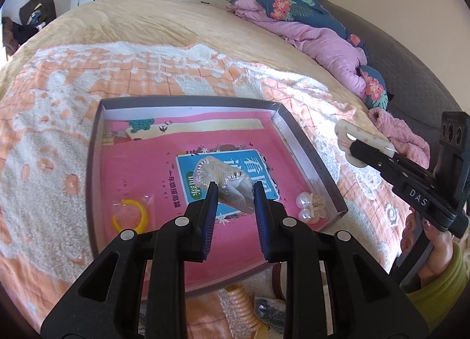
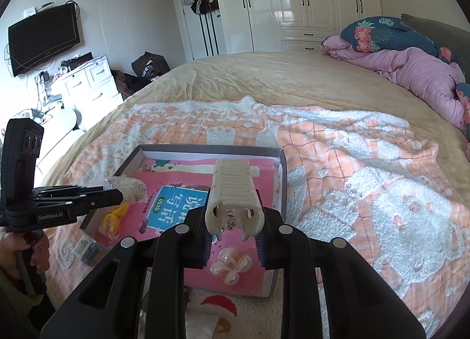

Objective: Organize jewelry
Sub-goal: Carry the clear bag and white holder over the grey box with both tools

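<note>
A shallow grey box (image 1: 305, 145) (image 2: 282, 186) with a pink book as its floor lies on the bed. My left gripper (image 1: 235, 192) is shut on a clear plastic packet holding a silvery piece (image 1: 223, 177), above the box; it also shows in the right wrist view (image 2: 129, 189). My right gripper (image 2: 235, 239) is shut on a cream hair claw clip (image 2: 232, 192), held over the box's right side; the clip shows in the left wrist view (image 1: 361, 136). In the box lie a yellow bangle (image 1: 130, 215) and a pearl hair clip (image 1: 308, 206) (image 2: 232, 268).
The box sits on an orange-and-white blanket (image 2: 367, 192) on a tan bed. A pink quilt and floral pillows (image 2: 411, 71) lie at the headboard. A coiled beige band (image 1: 243, 306) and a small dark packet (image 1: 270, 312) lie on the blanket near the box's front edge.
</note>
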{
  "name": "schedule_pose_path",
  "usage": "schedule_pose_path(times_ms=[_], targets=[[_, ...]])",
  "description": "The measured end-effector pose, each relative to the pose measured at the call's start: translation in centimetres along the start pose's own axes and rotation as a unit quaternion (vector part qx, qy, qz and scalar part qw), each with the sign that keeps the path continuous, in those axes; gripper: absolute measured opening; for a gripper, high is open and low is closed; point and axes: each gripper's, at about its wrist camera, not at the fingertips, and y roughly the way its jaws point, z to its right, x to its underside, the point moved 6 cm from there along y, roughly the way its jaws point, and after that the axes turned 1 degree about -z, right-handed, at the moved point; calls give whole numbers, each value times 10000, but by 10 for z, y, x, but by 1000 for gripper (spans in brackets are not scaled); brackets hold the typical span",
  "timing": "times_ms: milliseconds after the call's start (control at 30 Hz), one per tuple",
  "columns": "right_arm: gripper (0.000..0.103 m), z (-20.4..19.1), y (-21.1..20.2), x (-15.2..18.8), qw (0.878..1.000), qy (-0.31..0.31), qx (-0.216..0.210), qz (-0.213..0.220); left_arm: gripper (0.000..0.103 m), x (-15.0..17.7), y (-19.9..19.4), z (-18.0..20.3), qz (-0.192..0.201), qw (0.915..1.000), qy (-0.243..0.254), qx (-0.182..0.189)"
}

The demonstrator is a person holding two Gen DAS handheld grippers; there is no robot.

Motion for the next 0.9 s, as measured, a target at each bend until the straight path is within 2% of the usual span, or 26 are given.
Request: schedule_pose_path(times_ms=[133, 333, 900], targets=[[22, 2, 18, 2, 9999, -29, 23, -142, 17, 4, 13, 0, -87, 9999, 40, 33], [22, 3, 46, 7, 9992, -81, 43, -401, 17, 11, 24, 0, -189, 9992, 297, -174], [22, 12, 97, 28, 9943, -189, 118, -1042, 18, 25, 31, -12, -419, 9989, 172, -81]])
